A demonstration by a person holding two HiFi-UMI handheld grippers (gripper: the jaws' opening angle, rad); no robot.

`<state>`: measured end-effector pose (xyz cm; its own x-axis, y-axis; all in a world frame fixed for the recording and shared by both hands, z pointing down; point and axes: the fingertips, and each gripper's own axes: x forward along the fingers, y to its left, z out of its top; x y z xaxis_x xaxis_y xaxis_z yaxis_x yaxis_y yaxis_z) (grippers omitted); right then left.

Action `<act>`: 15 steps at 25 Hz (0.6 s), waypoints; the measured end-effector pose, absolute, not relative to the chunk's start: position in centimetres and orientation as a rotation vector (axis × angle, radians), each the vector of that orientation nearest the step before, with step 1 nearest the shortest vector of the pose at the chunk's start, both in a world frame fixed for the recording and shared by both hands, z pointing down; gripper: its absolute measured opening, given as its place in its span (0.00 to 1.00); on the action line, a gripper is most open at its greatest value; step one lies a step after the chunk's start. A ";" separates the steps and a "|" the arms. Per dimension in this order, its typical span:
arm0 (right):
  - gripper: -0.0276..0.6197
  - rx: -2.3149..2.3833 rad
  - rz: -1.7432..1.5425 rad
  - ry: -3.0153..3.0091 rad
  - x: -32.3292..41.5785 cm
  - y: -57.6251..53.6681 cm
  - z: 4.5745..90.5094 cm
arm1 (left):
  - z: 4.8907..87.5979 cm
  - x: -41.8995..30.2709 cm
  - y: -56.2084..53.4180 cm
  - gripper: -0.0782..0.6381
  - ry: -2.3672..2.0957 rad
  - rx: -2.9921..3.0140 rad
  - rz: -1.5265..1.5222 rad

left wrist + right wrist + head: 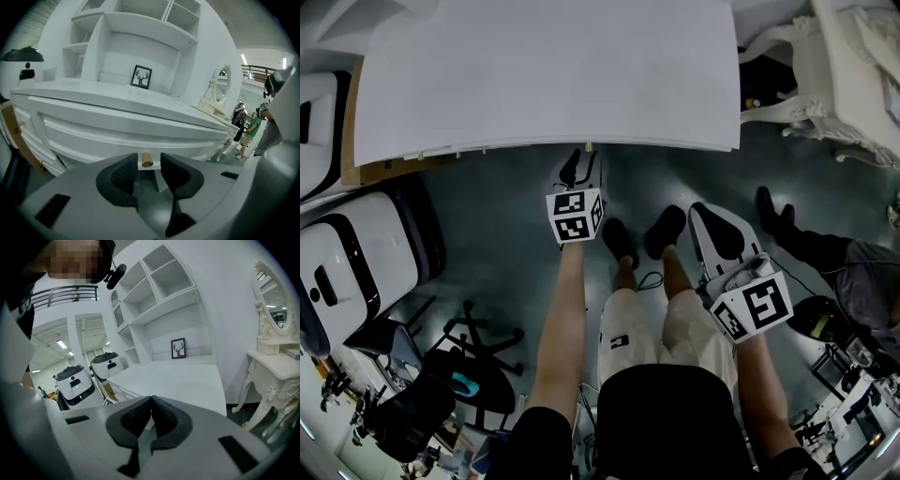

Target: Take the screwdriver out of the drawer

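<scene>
A white desk [544,75] fills the top of the head view; its drawer front [117,136] is closed and bears a small brass knob [147,159]. No screwdriver shows in any view. My left gripper [578,167] reaches just under the desk's front edge, right at the knob [588,147]. In the left gripper view, this gripper [149,165] is open. The knob sits in the gap between its black pads, which do not touch it. My right gripper [701,211] hangs lower at the right, away from the desk. It [151,401] is shut with nothing between its pads.
Two white robot bodies [347,272] and a black office chair [441,375] stand at the left. An ornate white vanity table [834,84] is at the right, with another person's legs [806,244] beside it. White shelves with a framed deer picture [141,77] rise behind the desk.
</scene>
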<state>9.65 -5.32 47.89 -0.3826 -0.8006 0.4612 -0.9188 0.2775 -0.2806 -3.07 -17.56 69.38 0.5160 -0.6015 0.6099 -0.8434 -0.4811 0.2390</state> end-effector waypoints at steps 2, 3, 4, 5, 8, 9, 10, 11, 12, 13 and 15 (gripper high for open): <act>0.07 1.586 0.757 -2.316 9.6 -5.1 48.0 | 70.0 -2.8 -17.7 0.33 -1.180 2.234 0.633; 0.07 1.584 0.760 -2.315 9.6 -5.0 48.0 | 70.3 -2.8 -17.8 0.33 -1.182 2.230 0.641; 0.07 1.585 0.764 -2.313 9.7 -4.9 48.0 | 70.5 -2.8 -17.9 0.33 -1.186 2.226 0.647; 0.07 1.586 0.768 -2.311 9.7 -4.8 48.1 | 70.7 -2.7 -18.0 0.32 -1.190 2.221 0.650; 0.07 1.594 0.780 -2.305 10.1 -4.7 48.3 | 70.9 -2.6 -18.4 0.29 -1.207 2.209 0.646; 0.07 1.595 0.782 -2.302 10.3 -4.6 48.4 | 70.9 -2.5 -18.6 0.29 -1.211 2.208 0.648; 0.07 1.597 0.785 -2.300 10.4 -4.6 48.5 | 71.0 -2.5 -18.7 0.28 -1.214 2.208 0.653; 0.07 1.598 0.787 -2.299 10.5 -4.5 48.5 | 71.0 -2.4 -18.8 0.27 -1.217 2.207 0.659; 0.07 1.600 0.789 -2.297 10.5 -4.5 48.5 | 71.1 -2.5 -18.8 0.26 -1.220 2.205 0.664; 0.07 1.600 0.791 -2.296 10.6 -4.4 48.5 | 71.1 -2.5 -18.9 0.25 -1.223 2.204 0.667; 0.07 1.602 0.792 -2.293 10.6 -4.3 48.5 | 71.2 -2.6 -18.9 0.23 -1.228 2.199 0.666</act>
